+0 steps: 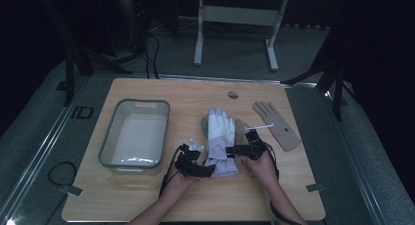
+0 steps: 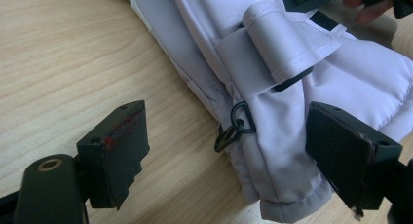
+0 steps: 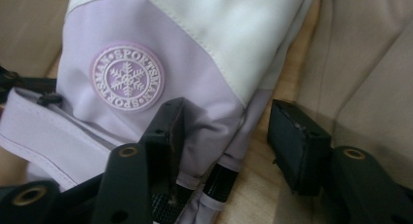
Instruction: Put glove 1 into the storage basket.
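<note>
While both hands sit low at wooden table (image 1: 147, 195), white-lilac ski glove (image 1: 221, 137) lies between grippers. Left gripper (image 2: 226, 151): jaws apart, cuff edge with black clip (image 2: 234, 126) between fingers, one pad resting on fabric, no squeeze seen. Right gripper (image 3: 226, 136): jaws apart, glove side edge between fingers, not pinched. Beige glove (image 1: 276, 124) beyond right fingers.

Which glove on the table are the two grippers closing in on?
The padded white and lilac ski glove at the table's middle, bearing a round snowflake badge. The flat tan glove lies apart, further right.
</note>
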A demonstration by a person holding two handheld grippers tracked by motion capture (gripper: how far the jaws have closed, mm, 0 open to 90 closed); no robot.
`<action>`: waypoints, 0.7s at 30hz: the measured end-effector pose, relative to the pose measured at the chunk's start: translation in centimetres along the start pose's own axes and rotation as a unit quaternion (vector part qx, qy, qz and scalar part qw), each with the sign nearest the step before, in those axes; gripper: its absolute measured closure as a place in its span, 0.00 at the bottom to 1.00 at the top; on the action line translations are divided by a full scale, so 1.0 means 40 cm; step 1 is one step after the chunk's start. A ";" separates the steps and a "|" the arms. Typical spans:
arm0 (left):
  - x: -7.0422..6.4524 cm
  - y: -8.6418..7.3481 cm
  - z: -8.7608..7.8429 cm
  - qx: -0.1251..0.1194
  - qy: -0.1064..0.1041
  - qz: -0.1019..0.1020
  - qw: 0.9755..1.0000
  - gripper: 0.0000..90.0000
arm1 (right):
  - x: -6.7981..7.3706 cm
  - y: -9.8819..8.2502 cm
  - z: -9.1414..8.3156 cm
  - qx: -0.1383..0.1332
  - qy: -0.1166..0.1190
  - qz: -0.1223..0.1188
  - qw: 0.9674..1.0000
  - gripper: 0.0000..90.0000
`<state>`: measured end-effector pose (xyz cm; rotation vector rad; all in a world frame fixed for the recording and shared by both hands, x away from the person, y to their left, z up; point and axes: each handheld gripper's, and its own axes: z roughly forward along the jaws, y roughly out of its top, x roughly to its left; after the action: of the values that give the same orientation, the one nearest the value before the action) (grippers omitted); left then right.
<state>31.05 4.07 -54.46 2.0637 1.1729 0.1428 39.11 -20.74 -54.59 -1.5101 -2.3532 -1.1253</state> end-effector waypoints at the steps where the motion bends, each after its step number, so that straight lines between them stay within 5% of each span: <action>1: 0.003 -0.002 0.005 0.005 -0.006 -0.005 1.000 0.20 | 0.000 0.000 0.001 0.002 0.005 -0.002 1.000 0.67; 7: 0.009 -0.006 0.012 0.014 -0.023 -0.010 1.000 0.23 | 0.056 -0.008 0.001 -0.007 -0.055 -0.069 0.996 0.84; 12: 0.014 -0.004 0.012 0.022 -0.057 -0.005 0.998 0.38 | 0.110 -0.027 0.005 -0.024 -0.129 -0.139 0.982 0.87; 14: 0.017 -0.003 0.013 0.027 -0.079 -0.013 0.996 0.49 | 0.119 -0.028 0.006 -0.024 -0.140 -0.146 0.979 0.87; 21: 0.022 0.005 0.012 0.042 -0.104 -0.014 0.994 0.68 | 0.134 -0.030 0.010 -0.024 -0.158 -0.159 0.974 0.88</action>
<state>31.91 4.43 -54.88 2.0769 1.0936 -0.1347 35.60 -16.83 -52.96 -1.4552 -2.8861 -1.0767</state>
